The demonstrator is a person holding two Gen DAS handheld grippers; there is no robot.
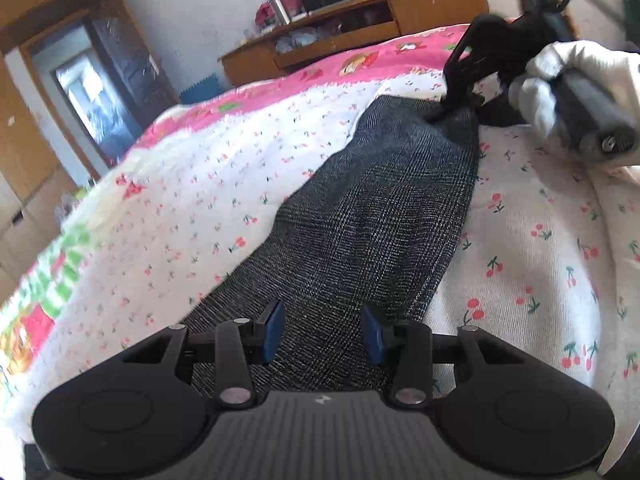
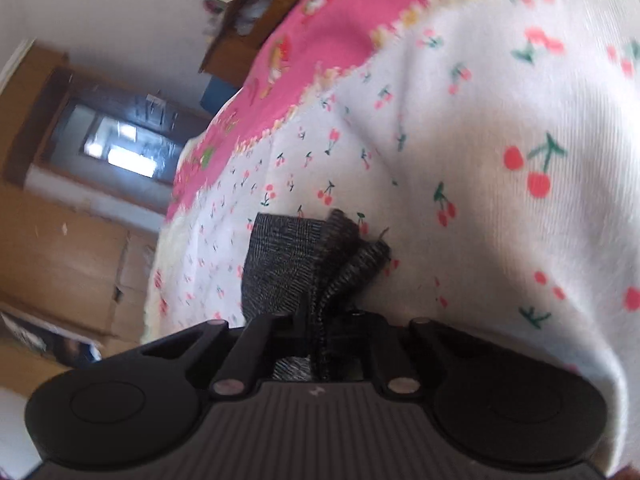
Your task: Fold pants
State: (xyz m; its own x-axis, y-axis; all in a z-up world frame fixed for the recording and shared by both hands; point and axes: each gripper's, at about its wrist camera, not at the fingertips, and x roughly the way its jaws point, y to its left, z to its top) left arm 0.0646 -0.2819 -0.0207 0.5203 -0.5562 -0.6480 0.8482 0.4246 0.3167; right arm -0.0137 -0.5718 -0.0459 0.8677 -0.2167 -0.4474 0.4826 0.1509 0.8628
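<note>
Dark grey checked pants [image 1: 372,216] lie stretched along a bed with a white cherry-print cover [image 1: 192,184]. My left gripper [image 1: 324,332] is open, its blue pads [image 1: 274,332] hovering over the near end of the pants, holding nothing. My right gripper [image 1: 456,96] shows in the left wrist view at the far end of the pants, held by a white-gloved hand [image 1: 560,80]. In the right wrist view that gripper [image 2: 316,320] is shut on a bunched edge of the pants [image 2: 304,256].
The bed cover has a pink border [image 1: 320,68] along its far side. A wooden TV stand [image 1: 360,20] with clothes piled on it stands beyond the bed. A doorway [image 1: 92,96] and wooden cabinets [image 1: 24,160] are on the left.
</note>
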